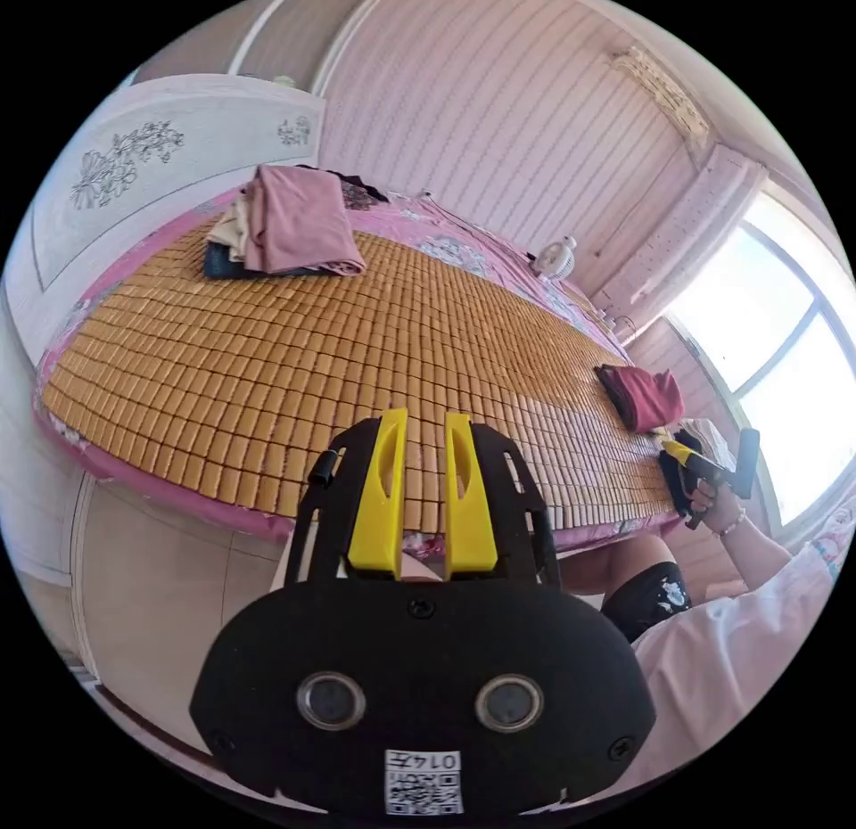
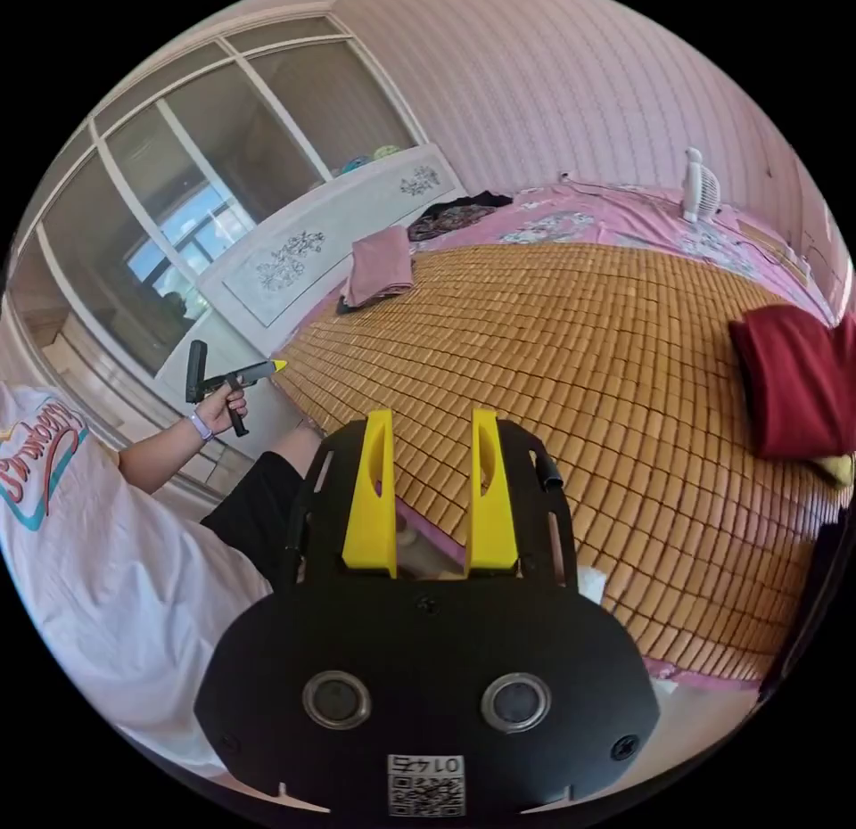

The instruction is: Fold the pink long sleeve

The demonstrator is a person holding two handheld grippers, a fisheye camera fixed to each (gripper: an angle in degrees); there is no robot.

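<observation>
Bamboo mat [image 1: 357,348] lies bare between both parted, empty tongs [image 1: 421,423] [image 2: 432,419] at its edge.

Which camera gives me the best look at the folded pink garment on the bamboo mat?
The left gripper view: the pink garment appears larger there, on top of a small pile, with its folds visible. The right gripper view shows it farther off and smaller, near the headboard.
</observation>
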